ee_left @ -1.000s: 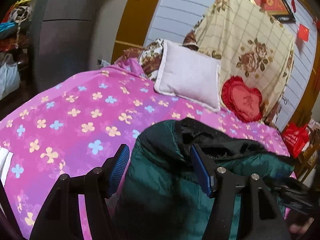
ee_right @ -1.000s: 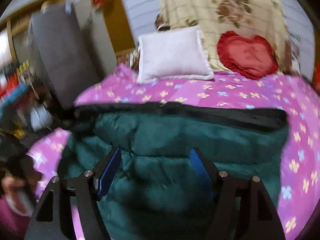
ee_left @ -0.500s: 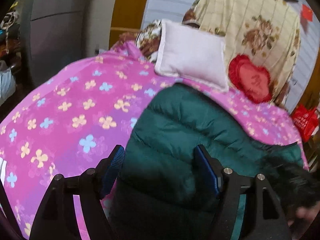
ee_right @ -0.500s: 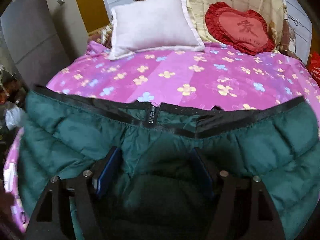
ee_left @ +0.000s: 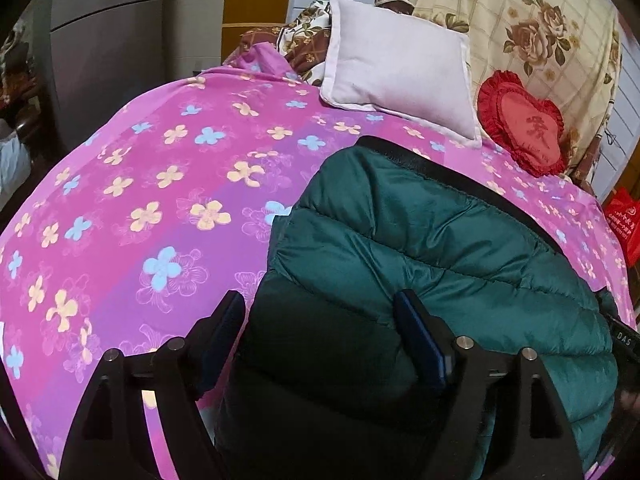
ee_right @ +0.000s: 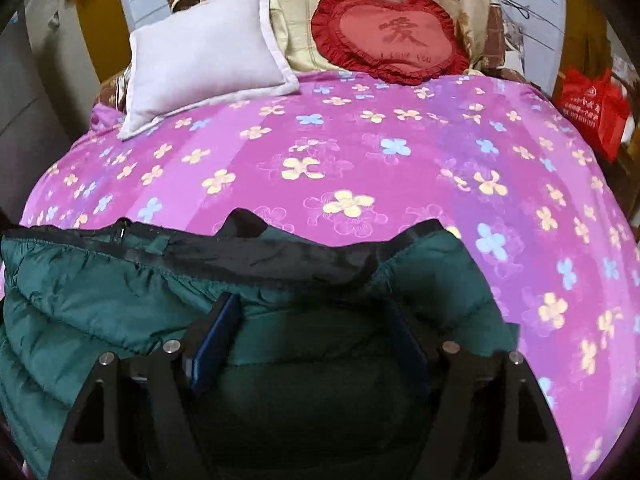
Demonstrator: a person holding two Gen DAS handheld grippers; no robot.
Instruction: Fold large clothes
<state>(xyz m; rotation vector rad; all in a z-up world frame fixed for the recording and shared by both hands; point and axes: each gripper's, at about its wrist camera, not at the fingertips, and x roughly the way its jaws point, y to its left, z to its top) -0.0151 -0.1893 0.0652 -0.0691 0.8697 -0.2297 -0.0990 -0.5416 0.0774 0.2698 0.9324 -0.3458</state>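
Observation:
A dark green puffer jacket (ee_left: 420, 248) with a black trim band lies folded on the pink flowered bedspread (ee_left: 160, 200), at the bed's near edge. My left gripper (ee_left: 320, 320) is open, its blue-padded fingers straddling the jacket's near left part. In the right wrist view the jacket (ee_right: 120, 300) fills the lower left, black band along its far edge. My right gripper (ee_right: 312, 320) is open over the jacket's right part, fingers spread wide on either side of the fabric.
A white pillow (ee_left: 400, 68) and a red heart cushion (ee_left: 524, 124) lean at the head of the bed against a floral cover. A grey cabinet (ee_left: 112, 48) stands left of the bed. A red bag (ee_right: 592, 108) hangs at the right.
The jacket's upper half was carried over and laid down toward the near edge, so the green outer side now faces up. Both grippers stay open and have lowered closer to the jacket.

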